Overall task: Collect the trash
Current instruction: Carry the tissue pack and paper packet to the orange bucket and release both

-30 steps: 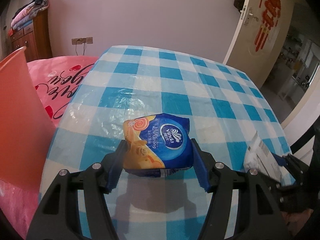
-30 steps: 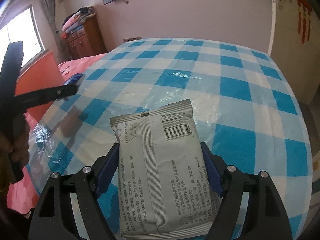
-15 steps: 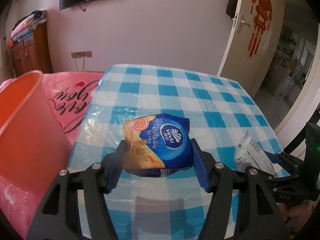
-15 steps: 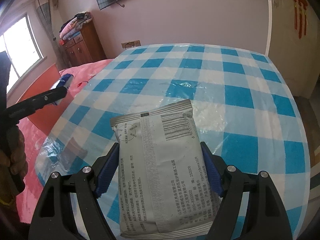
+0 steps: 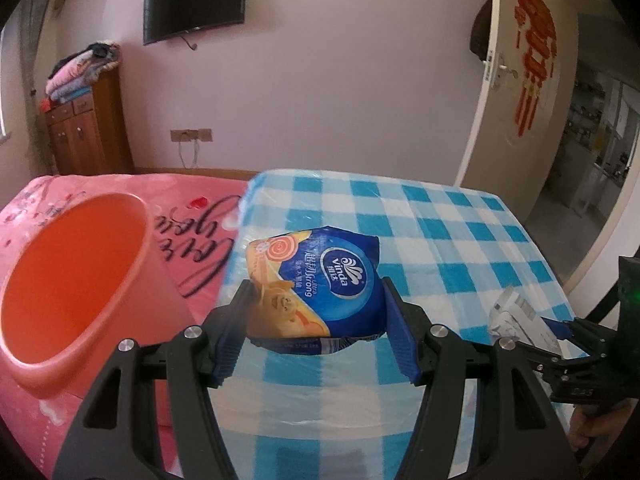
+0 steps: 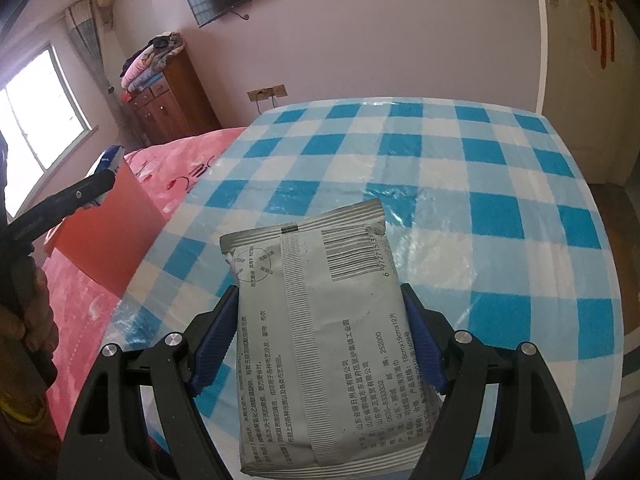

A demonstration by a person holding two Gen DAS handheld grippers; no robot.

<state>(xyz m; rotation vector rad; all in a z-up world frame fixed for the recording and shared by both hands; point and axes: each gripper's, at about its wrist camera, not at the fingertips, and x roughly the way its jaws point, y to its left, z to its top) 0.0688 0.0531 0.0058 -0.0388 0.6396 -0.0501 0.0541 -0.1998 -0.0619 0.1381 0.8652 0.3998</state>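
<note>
We have the left gripper [image 5: 316, 312] clamped on the blue tissue pack [image 5: 320, 284], right gripper [image 6: 320, 340] clamped on the grey packet [image 6: 320, 320], both above the bench's [image 5: 440, 220] near edge. Soft wrappers may slip out short of the orange bin [image 5: 68, 280] off the left edge.

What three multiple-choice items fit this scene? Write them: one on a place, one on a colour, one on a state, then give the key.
1. Where is the orange plastic bin?
A. left of the blue-and-white checked table
B. on the table
C. by the door

2. What colour is the printed foil pouch in the right gripper?
A. red
B. silver-grey
C. green

3. What is the state of the left gripper?
A. open, empty
B. shut, empty
C. shut on the blue tissue pack

Key: A, the bin stands off the table's left edge; B, its printed back is grey; C, both pads press the pack's sides.
</note>
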